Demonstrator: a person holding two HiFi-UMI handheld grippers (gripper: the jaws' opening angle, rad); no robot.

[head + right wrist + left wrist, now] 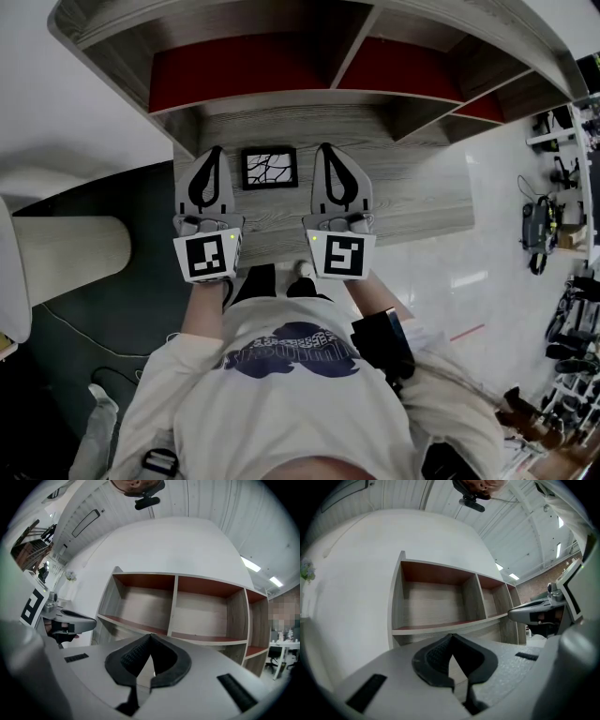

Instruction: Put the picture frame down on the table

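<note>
The picture frame, black-edged with a branch-like drawing, lies flat on the wooden table, between my two grippers and apart from both. My left gripper is just left of it, jaws shut with nothing in them. Just right of it, my right gripper is also shut and empty. In the left gripper view the left gripper has its tips touching, and the right gripper shows at the side. In the right gripper view the right gripper is likewise closed. The frame is hidden in both gripper views.
A wooden shelf unit with red-lined open compartments stands along the table's far edge, seen as the shelf unit and the shelf unit ahead of the jaws. A pale cylinder lies on the dark floor at left. Racks of equipment stand far right.
</note>
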